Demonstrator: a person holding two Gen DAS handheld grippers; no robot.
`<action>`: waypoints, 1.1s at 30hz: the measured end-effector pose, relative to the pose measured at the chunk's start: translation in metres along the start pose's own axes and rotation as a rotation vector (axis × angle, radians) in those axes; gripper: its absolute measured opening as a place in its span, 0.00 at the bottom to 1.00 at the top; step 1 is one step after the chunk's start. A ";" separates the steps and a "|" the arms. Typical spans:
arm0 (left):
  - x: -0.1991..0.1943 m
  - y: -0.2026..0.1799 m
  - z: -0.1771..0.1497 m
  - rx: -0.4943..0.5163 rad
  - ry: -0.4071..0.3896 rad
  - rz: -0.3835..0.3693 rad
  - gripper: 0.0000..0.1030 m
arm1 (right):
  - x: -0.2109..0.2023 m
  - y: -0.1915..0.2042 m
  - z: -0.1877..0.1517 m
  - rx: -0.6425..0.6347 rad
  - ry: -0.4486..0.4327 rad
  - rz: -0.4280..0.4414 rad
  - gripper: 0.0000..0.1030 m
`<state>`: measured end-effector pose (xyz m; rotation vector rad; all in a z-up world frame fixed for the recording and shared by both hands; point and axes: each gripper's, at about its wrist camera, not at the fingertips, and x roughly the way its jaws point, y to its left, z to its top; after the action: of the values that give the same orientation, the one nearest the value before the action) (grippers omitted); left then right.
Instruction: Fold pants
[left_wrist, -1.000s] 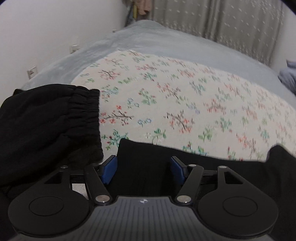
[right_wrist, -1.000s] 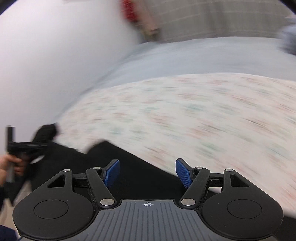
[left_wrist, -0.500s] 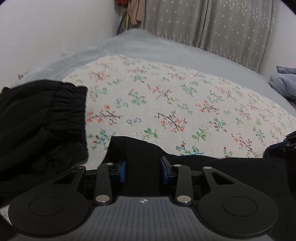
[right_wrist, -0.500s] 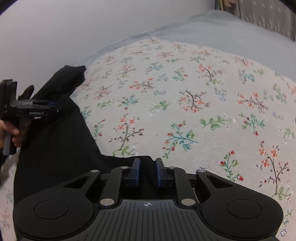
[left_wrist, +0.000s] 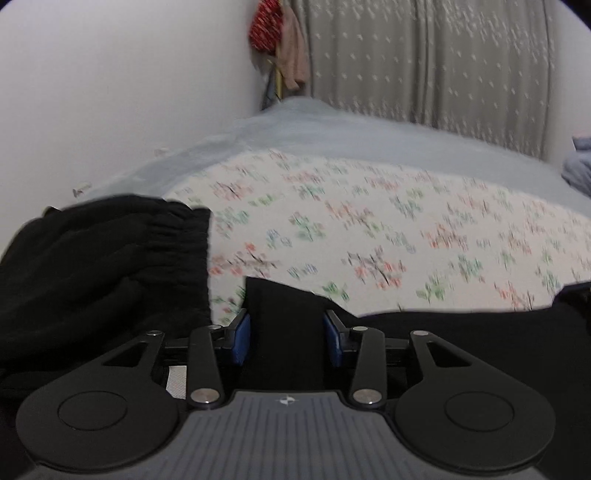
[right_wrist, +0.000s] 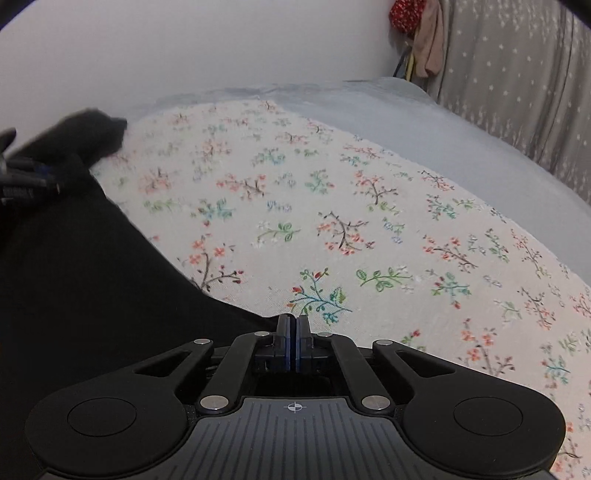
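Black fabric makes up the one garment in view: a pair of black pants (left_wrist: 110, 266) with a gathered elastic waistband (left_wrist: 173, 236), lying on the floral-printed white bedsheet (left_wrist: 369, 229) along its near and left edge. Two grippers are present. The left gripper (left_wrist: 286, 341) has its blue pads (left_wrist: 240, 339) set a narrow way apart, with a raised flap of the black cloth standing between them; the pads look to be against the cloth on both sides, though the dark fabric hides the exact contact. The right gripper (right_wrist: 294, 341) has its blue pads pressed almost together at the near edge of the pants (right_wrist: 92, 288); whether cloth is pinched between them cannot be told. In the right wrist view the left gripper (right_wrist: 40, 177) shows at the far left, over the dark cloth.

One bedsheet (right_wrist: 332, 221) covers the middle of the bed; one grey-blue blanket (right_wrist: 443, 125) borders it on the far side. The floral area ahead of both grippers is open. A white wall (left_wrist: 110, 92) bounds the bed on the left, and one grey patterned curtain (left_wrist: 424, 62) hangs behind it. Red and beige cloth items (left_wrist: 277, 37) hang in the corner. One bluish bundle (left_wrist: 580, 166) lies at the right edge.
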<state>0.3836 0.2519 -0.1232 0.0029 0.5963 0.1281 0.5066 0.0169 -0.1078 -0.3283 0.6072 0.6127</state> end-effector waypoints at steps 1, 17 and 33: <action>-0.004 0.001 0.000 0.016 -0.013 0.013 0.63 | -0.001 -0.001 0.001 0.020 -0.006 -0.001 0.00; -0.012 0.035 0.013 -0.163 0.070 -0.022 0.93 | -0.037 -0.006 0.005 0.193 -0.092 -0.027 0.07; 0.005 -0.006 0.006 -0.039 -0.005 0.073 0.37 | -0.037 -0.012 0.004 0.223 -0.149 0.053 0.00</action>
<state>0.3917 0.2473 -0.1207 -0.0126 0.5891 0.2102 0.4921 -0.0067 -0.0804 -0.0572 0.5360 0.6086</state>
